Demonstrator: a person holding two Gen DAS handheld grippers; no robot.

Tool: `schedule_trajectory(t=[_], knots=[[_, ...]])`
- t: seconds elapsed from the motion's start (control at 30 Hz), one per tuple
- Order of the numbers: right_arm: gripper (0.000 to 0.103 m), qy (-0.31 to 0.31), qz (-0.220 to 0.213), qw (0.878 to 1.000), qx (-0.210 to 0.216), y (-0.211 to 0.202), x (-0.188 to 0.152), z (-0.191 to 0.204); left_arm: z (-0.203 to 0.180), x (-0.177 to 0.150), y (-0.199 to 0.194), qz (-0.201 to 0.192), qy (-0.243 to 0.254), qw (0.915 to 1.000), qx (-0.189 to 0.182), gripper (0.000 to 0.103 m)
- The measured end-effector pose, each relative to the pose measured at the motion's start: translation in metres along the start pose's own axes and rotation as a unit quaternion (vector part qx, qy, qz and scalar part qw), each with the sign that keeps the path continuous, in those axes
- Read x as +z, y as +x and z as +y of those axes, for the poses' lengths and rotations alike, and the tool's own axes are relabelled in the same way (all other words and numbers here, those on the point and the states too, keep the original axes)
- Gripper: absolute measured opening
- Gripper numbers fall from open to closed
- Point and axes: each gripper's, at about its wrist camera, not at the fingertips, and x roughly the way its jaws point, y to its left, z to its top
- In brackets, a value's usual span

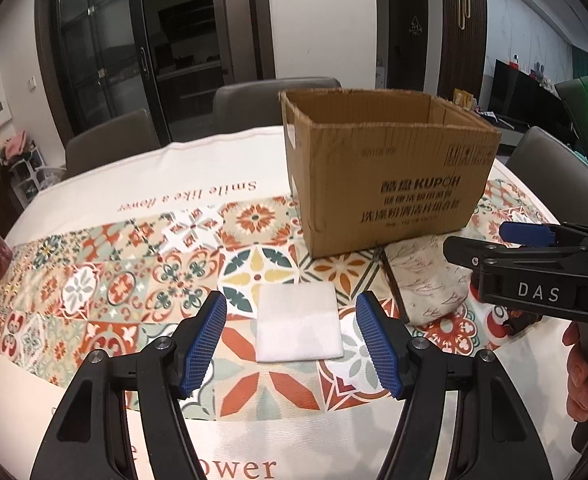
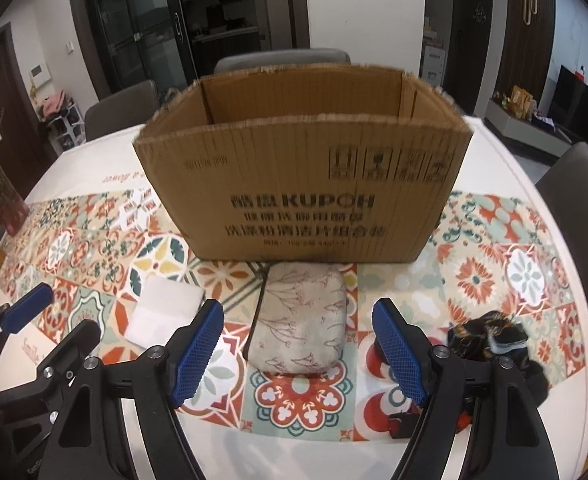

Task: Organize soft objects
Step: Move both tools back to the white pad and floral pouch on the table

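The left gripper (image 1: 291, 344) is open – the white pad (image 1: 298, 323) lies between its fingers (image 1: 203, 344). The right gripper (image 2: 300, 354) also gapes, framing the floral pouch (image 2: 302, 320) before the cardboard box (image 2: 306, 192).

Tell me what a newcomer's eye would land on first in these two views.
The open cardboard box stands at the middle of the table, on the bright tile-patterned tablecloth. Just in front of it lie a floral pouch and, to its left, a folded white cloth. Each blue-padded tool, left and right, is open, with one of these items between its fingers.
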Motion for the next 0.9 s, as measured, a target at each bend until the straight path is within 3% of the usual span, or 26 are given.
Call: schedule_trajectory(t=[0.47,0.9], knots=[[0.077,0.016,0.047,0.999,-0.003,0.040,-0.012,-0.006,0.002,-0.017,0.045,0.039,0.002,0.9991,-0.017,0.078],[0.077,0.030,0.075,0.997,-0.013,0.070,-0.016,-0.012,0.002,-0.023,0.088,0.078,-0.007,0.9968,-0.018,0.079]])
